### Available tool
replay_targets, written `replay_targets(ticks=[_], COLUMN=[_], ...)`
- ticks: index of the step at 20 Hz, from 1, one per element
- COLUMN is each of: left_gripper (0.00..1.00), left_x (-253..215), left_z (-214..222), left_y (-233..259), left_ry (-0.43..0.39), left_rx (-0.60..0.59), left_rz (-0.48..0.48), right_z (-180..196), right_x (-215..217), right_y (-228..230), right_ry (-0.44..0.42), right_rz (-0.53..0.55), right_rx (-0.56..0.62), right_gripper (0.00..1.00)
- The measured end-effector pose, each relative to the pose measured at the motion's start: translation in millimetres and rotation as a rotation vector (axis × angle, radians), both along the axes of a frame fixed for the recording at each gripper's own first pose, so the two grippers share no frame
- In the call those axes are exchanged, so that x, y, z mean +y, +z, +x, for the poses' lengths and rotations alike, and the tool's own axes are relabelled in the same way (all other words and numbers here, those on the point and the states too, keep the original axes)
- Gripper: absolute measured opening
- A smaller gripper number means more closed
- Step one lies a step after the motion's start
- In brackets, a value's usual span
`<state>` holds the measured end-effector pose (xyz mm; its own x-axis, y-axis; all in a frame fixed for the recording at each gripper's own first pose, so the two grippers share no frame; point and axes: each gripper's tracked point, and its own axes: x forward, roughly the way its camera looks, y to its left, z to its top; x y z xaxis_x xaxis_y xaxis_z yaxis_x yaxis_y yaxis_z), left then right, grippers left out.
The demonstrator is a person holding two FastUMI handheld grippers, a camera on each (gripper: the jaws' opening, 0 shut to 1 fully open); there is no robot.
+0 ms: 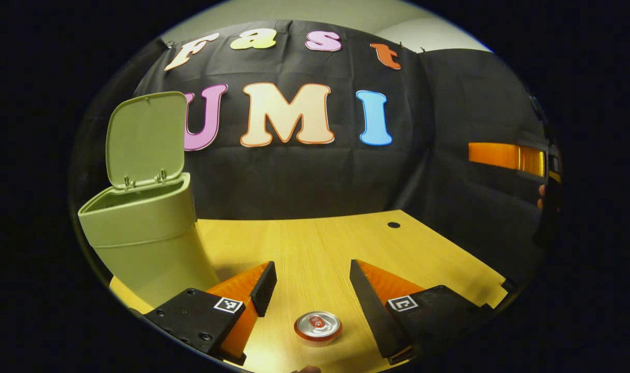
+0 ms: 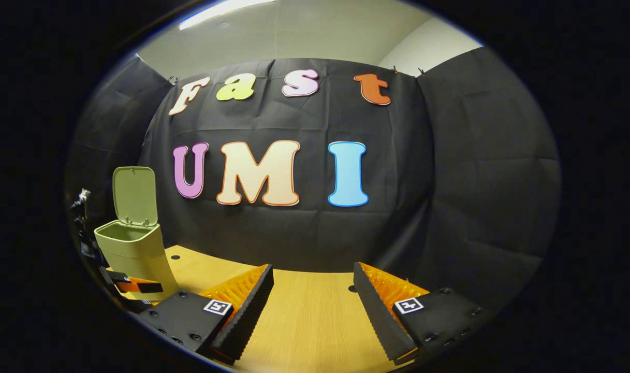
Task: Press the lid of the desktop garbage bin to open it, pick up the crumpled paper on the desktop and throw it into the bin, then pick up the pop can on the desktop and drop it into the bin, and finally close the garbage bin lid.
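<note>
A pale green bin (image 1: 144,233) stands at the left of the wooden desk, its lid (image 1: 145,139) swung up and open. A pop can (image 1: 318,326) stands upright on the desk, seen from above, low between the fingers of my left gripper (image 1: 313,290), which is open and touches nothing. In the right gripper view the same bin (image 2: 133,256) sits far left with its lid (image 2: 135,196) up. My right gripper (image 2: 313,305) is open over bare desk, holding nothing. The left gripper (image 2: 136,285) appears in front of the bin there.
The wooden desk (image 1: 320,243) has a small round hole (image 1: 393,225) toward the back right. Black cloth walls close the booth behind and to the right. An orange part of the other gripper (image 1: 506,156) shows at the far right of the left gripper view.
</note>
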<state>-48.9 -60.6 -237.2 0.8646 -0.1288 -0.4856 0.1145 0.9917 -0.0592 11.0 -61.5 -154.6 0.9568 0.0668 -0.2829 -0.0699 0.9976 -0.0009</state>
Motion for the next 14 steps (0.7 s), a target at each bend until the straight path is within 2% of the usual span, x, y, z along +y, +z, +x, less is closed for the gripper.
replay_targets(ticks=[6, 9, 14], left_gripper=[0.87, 0.86, 0.86], left_x=[-5, -6, -2], left_z=[-21, -31, -39], left_y=[-47, -71, -93], left_ry=[0.001, -0.001, 0.025], left_rx=[0.114, 0.166, 0.22], left_rz=[0.008, 0.032, 0.047], right_z=[-11, -13, -19], right_x=[-14, -22, -32], right_y=[-9, -13, -15], right_ry=[-0.005, -0.02, -0.033], right_rz=[-0.015, 0.013, 0.013], right_rx=[0.035, 0.052, 0.065], right_gripper=[0.98, 0.98, 0.98])
